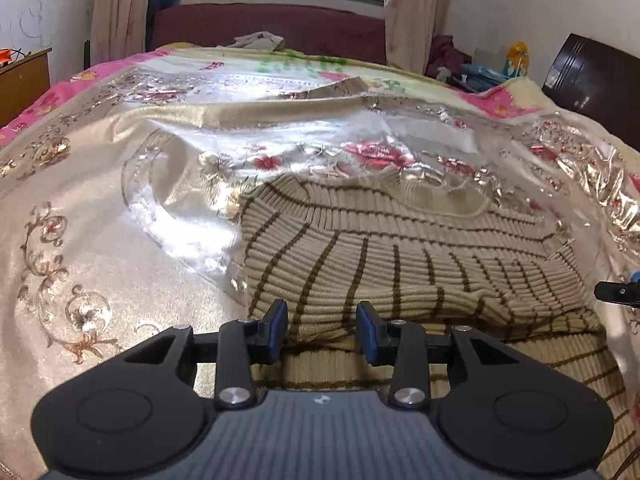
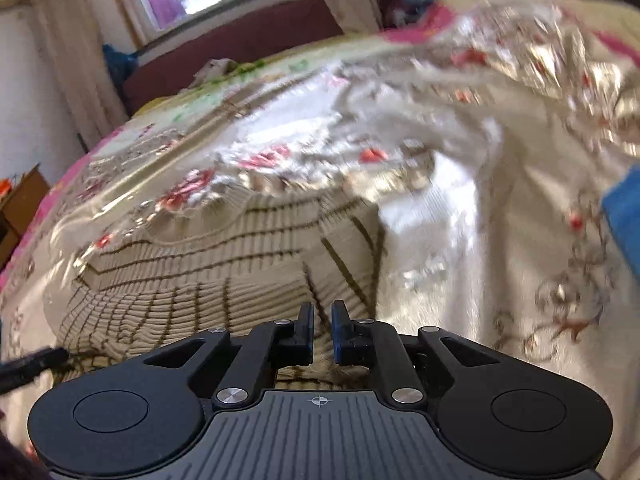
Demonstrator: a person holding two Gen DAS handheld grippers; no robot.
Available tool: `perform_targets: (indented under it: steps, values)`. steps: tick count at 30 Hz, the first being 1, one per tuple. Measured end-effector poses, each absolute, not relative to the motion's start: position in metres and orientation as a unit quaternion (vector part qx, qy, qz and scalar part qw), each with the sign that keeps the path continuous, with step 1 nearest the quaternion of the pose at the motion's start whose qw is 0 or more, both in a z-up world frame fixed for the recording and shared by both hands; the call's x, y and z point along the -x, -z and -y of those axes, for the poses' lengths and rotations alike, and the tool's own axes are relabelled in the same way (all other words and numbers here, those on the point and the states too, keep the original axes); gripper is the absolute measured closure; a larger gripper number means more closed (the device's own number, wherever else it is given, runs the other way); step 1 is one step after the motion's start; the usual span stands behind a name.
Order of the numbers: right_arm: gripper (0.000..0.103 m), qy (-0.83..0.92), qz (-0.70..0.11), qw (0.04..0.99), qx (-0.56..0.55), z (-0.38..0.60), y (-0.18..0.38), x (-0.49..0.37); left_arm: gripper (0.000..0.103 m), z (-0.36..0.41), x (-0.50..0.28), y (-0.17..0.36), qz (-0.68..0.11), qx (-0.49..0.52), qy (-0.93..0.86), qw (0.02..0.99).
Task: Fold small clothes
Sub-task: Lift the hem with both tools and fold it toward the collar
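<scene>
A beige ribbed sweater [image 1: 400, 248] with thin brown stripes lies on the shiny floral bedspread [image 1: 100, 220], its collar toward the far side and its near part folded over. My left gripper [image 1: 322, 330] hovers at the sweater's near edge, jaws apart, the knit showing between the blue pads without being pinched. In the blurred right wrist view, my right gripper [image 2: 322, 332] sits at the right side of the sweater [image 2: 200, 264]. Its jaws are nearly together on a ridge of knit that rises toward them. The right gripper's black tip [image 1: 616, 292] pokes in at the left view's right edge.
The bed runs back to a dark red headboard [image 1: 260, 28] under a window. A crumpled cloth [image 1: 260, 40] lies at the far end. A wooden cabinet [image 1: 24, 80] stands on the left and dark furniture [image 1: 592, 76] on the right. Something blue [image 2: 624, 216] shows at the right edge.
</scene>
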State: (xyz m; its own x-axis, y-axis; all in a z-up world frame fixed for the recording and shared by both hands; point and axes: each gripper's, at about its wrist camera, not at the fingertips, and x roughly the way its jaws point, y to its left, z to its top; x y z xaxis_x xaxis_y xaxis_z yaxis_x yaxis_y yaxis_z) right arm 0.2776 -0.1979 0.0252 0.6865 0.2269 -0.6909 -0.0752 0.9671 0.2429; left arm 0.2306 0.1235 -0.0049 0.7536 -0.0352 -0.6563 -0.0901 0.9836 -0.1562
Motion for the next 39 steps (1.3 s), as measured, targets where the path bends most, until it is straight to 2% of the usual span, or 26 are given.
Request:
perform_targets:
  steps: [5,10,16,23,28,32,39]
  values:
    - [0.091,-0.125,-0.389,0.909,-0.083,0.175,-0.023,-0.279,0.061,-0.116,-0.235,0.012,-0.366,0.073,-0.011,0.928]
    - [0.092,-0.11,-0.44,0.889,-0.062,0.17,-0.002,-0.29,0.061,-0.119,-0.233,0.016,-0.384,0.065,-0.012,0.921]
    - [0.09,-0.129,-0.407,0.904,-0.04,0.16,-0.02,-0.28,0.061,-0.12,-0.236,-0.002,-0.344,0.1,0.011,0.934]
    - [0.089,-0.192,-0.407,0.893,-0.025,0.119,-0.021,-0.288,0.06,-0.101,-0.259,0.009,-0.366,0.086,0.021,0.927]
    - [0.089,-0.195,-0.431,0.881,-0.032,0.122,-0.004,-0.295,0.057,-0.104,-0.248,0.02,-0.372,0.076,0.025,0.925]
    - [0.088,-0.187,-0.432,0.881,-0.042,0.126,-0.012,-0.29,0.057,-0.105,-0.241,0.012,-0.372,0.084,0.018,0.924]
    - [0.085,-0.173,-0.428,0.886,-0.047,0.165,-0.026,-0.241,0.057,-0.12,-0.183,0.013,-0.393,0.097,0.011,0.915]
